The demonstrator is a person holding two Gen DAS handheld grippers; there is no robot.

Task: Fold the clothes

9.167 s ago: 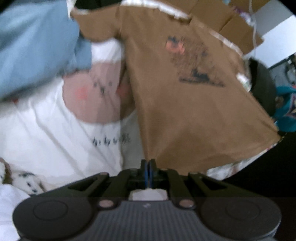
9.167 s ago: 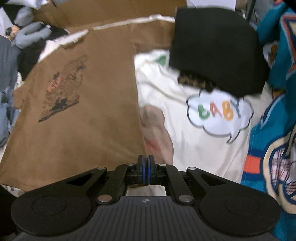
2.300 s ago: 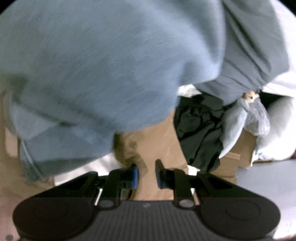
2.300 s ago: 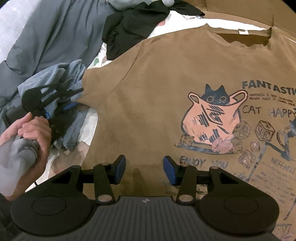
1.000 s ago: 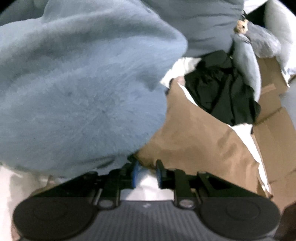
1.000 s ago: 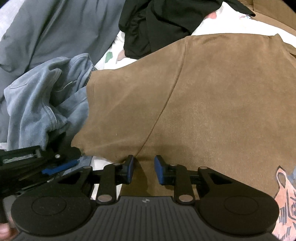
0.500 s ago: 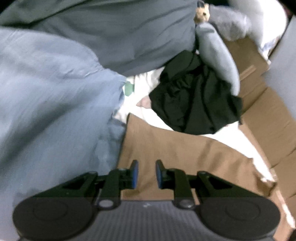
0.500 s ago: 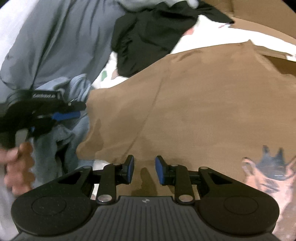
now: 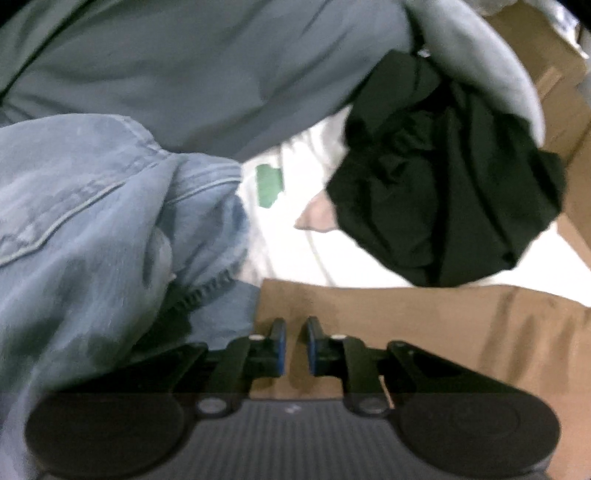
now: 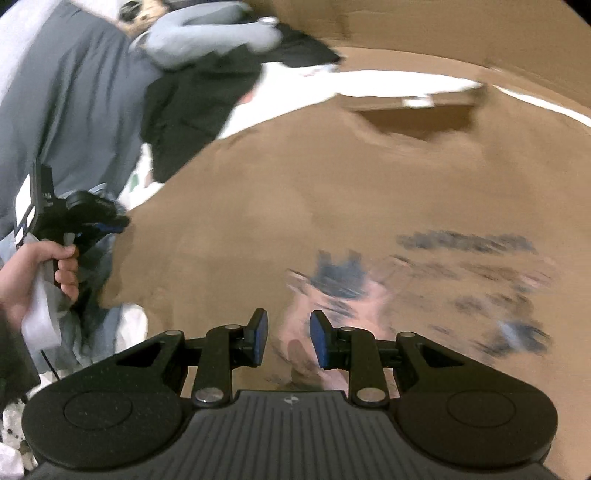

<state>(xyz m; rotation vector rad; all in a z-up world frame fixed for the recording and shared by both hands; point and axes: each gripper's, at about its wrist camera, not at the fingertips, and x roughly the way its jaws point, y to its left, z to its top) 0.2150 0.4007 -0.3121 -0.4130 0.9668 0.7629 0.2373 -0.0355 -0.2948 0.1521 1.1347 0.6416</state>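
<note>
Your brown T-shirt (image 10: 332, 192) lies spread flat, print side up, with its collar toward the cardboard (image 10: 461, 33) at the far edge. Your left claw (image 9: 293, 341) sits with its jaws slightly apart at the shirt's left sleeve edge, gripping nothing, just beside the denim garment (image 9: 92, 221). Your right claw (image 10: 288, 338) hangs with jaws apart over the printed cat graphic. A black garment (image 9: 443, 184) lies crumpled beyond the sleeve.
</note>
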